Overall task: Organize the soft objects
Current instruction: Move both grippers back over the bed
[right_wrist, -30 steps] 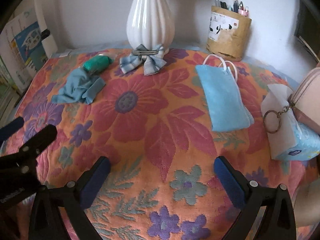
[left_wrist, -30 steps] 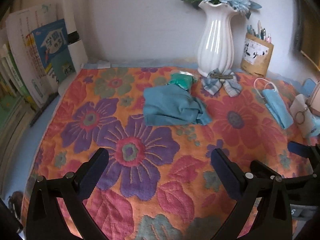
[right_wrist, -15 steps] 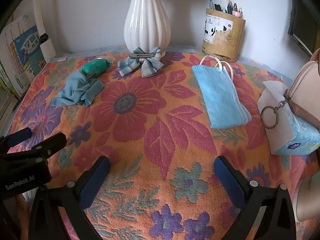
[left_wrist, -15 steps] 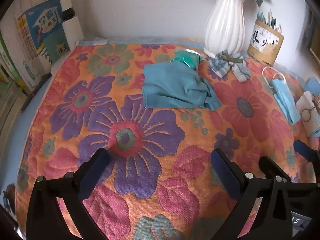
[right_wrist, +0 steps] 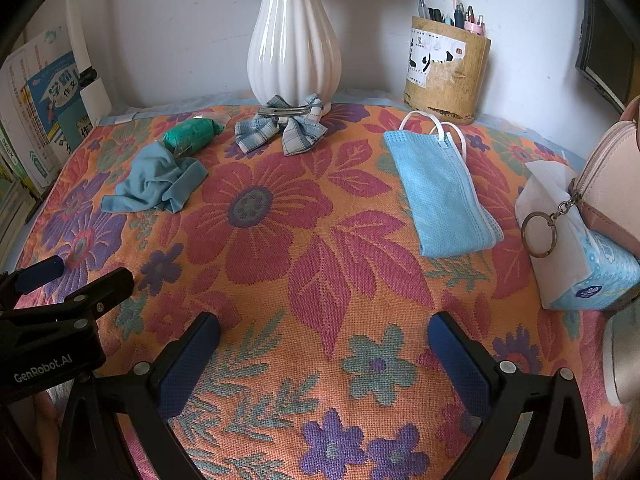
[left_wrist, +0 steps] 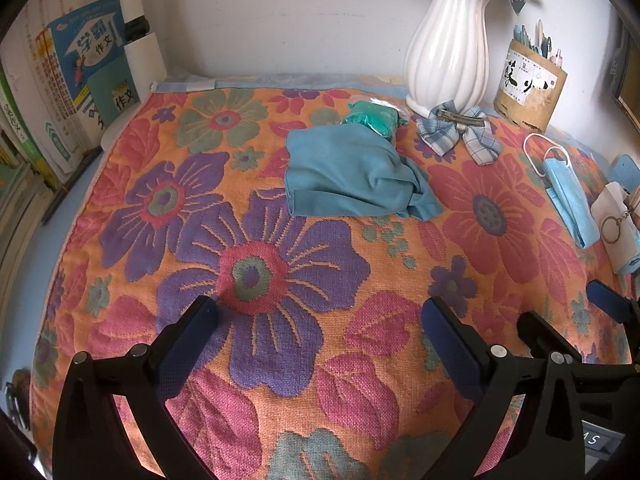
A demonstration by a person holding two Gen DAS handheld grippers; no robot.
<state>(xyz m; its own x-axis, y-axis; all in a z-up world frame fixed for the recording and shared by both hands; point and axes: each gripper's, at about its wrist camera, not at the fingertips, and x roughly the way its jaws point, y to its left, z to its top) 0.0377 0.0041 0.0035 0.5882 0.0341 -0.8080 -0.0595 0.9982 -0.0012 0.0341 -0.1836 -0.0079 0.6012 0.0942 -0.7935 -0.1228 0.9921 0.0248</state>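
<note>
Closer now than half a second ago, the teal cloth (left_wrist: 356,176) fills more of the left wrist view, lying crumpled straight ahead of the left gripper (left_wrist: 320,316), well beyond its fingertips. Both of that gripper's jaws stand spread wide with nothing between them, above the floral table cover (left_wrist: 168,264). A green wrapped bundle (left_wrist: 374,118) touches the cloth's far edge, and a plaid bow clip (left_wrist: 460,134) lies ahead to the right, at the foot of the white vase (left_wrist: 448,48).

In the right wrist view the scene sits slightly nearer than before. The right gripper (right_wrist: 324,332) is likewise released, jaws wide and empty. A blue face mask (right_wrist: 440,192) lies flat ahead and to its right; the tissue pack (right_wrist: 580,264) and pink pouch (right_wrist: 612,184) are farther right, the pen holder (right_wrist: 446,72) beyond.
</note>
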